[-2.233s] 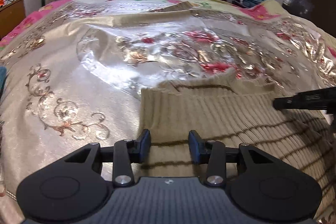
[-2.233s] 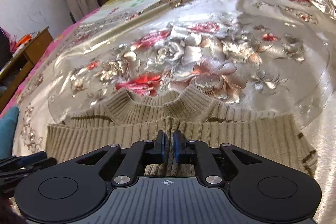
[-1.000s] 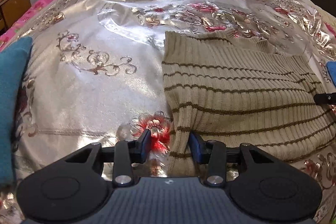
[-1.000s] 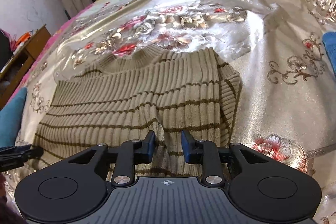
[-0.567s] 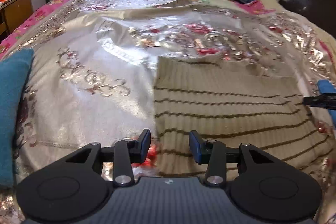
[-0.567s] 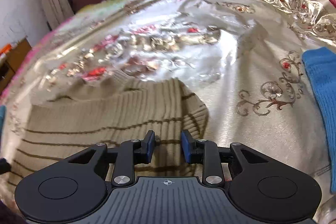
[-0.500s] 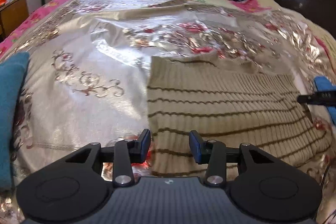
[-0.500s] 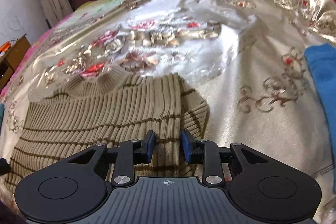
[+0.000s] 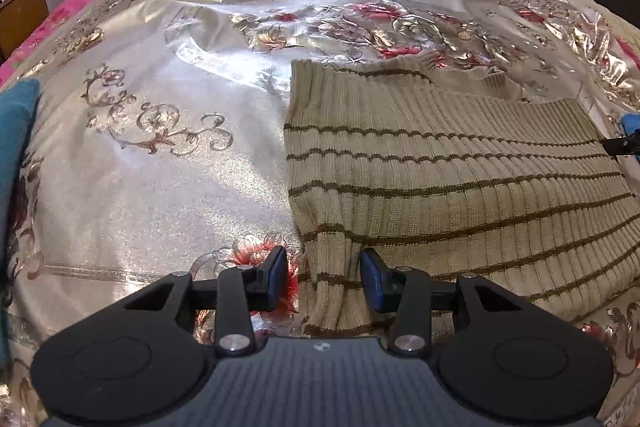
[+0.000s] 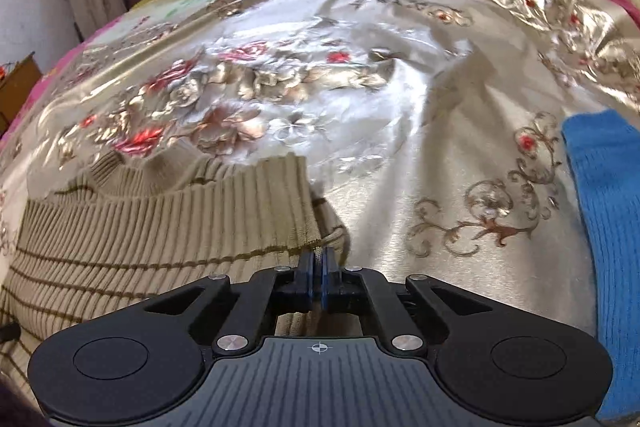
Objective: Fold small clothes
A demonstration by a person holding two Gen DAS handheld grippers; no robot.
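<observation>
Two grippers sit at the sweater's [image 9: 440, 163] near hem on the shiny bedspread [image 9: 160, 167]. Left gripper [image 9: 324, 279] stands parted, the left corner of the knit between its pads, untouched. Right gripper [image 10: 319, 275] has just closed, pinching the right edge. Collar points away toward the headboard, stripes running crosswise. Only the right view shows the blue cloth [image 10: 600, 227] alongside; a teal one [image 9: 16, 147] shows left.
</observation>
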